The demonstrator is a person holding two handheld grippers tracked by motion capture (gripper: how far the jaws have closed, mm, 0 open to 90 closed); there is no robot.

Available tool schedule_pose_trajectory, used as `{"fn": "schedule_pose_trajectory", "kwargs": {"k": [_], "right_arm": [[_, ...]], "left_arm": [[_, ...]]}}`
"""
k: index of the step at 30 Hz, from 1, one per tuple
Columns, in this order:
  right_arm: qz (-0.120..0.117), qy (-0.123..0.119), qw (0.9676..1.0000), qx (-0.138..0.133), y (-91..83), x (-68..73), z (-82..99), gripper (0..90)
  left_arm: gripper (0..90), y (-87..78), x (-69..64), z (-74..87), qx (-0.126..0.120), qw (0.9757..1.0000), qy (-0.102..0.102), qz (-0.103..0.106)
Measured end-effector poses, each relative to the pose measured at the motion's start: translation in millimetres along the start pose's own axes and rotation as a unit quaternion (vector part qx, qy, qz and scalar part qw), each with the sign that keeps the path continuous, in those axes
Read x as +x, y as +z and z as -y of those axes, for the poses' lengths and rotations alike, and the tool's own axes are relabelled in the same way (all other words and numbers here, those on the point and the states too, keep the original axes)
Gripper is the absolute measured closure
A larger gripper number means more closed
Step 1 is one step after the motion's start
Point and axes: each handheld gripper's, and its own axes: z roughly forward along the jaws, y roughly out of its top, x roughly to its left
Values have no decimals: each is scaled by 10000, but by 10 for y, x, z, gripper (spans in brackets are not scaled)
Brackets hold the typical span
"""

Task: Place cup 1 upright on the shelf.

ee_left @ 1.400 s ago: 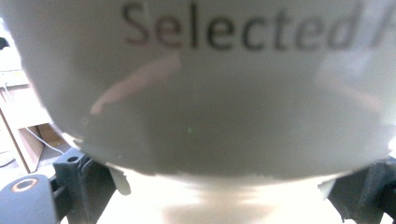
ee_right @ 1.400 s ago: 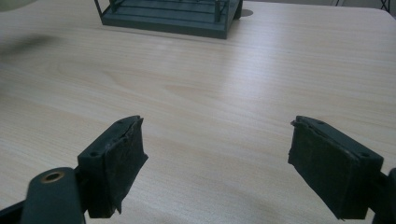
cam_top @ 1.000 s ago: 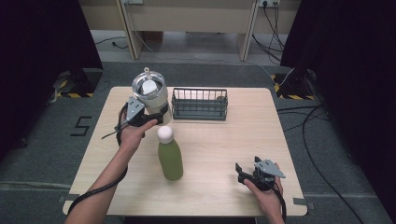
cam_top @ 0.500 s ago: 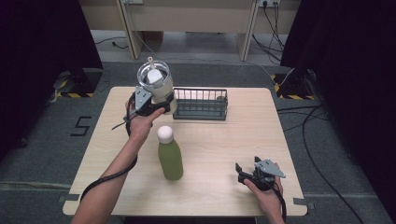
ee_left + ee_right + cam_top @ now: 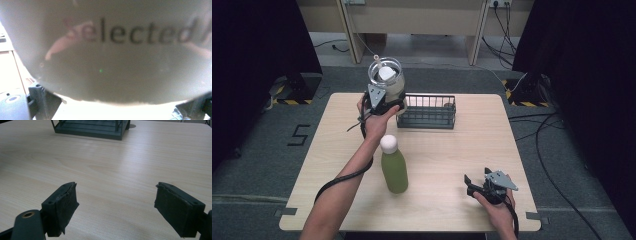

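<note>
Glass jar point(image 5: 386, 80) clamped in left gripper point(image 5: 381, 102), wire basket point(image 5: 428, 111) beside, right gripper point(image 5: 484, 187) spread empty.

Light wooden table point(image 5: 452, 160). On it: a green bottle point(image 5: 393, 167) with white cap between the two tongs, and a dark wire basket point(image 5: 428, 112) just beside the left tongs point(image 5: 379, 100).
</note>
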Motion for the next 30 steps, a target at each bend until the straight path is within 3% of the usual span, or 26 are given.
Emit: {"fn": "schedule_pose_trajectory", "kwargs": {"k": [16, 30], "right_arm": [[-19, 6, 10000, 19, -1, -6, -2, 179], [-14, 41, 10000, 36, 1, -4, -2, 179]], "left_arm": [[93, 296, -95, -38, 45, 9998, -168, -61], [93, 412, -151, -28, 80, 9998, -177, -3]]}}
